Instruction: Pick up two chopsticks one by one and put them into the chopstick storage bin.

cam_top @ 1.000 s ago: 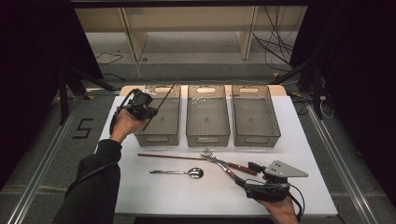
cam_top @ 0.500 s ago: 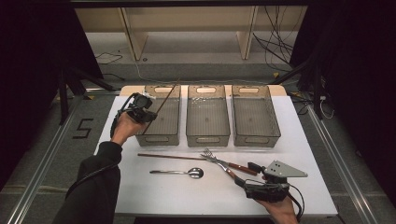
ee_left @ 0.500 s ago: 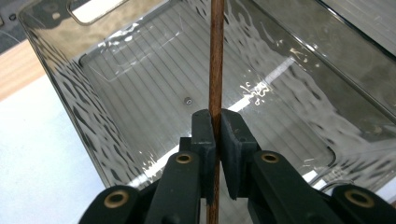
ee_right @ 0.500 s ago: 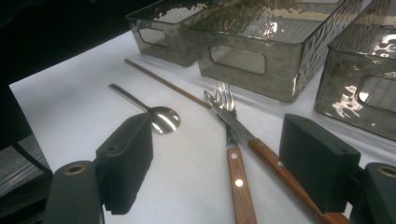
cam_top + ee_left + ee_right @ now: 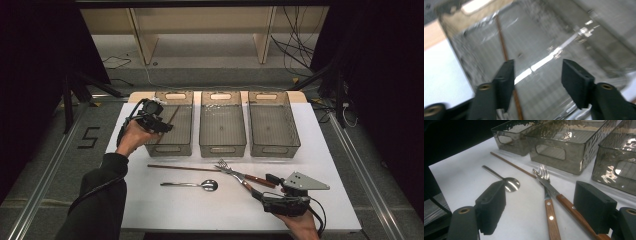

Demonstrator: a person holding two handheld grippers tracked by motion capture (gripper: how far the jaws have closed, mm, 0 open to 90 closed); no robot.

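High view, from the left: the left gripper hangs over the leftmost of three smoky clear bins, and its fingers have just been opening and now stand apart with nothing between them. A brown chopstick lies inside that bin, below them. On the white tabletop lie a second chopstick, a spoon, a fork and a wooden-handled knife. At right, the right gripper rests low with fingers spread, the fork and knife handles between them, ungripped.
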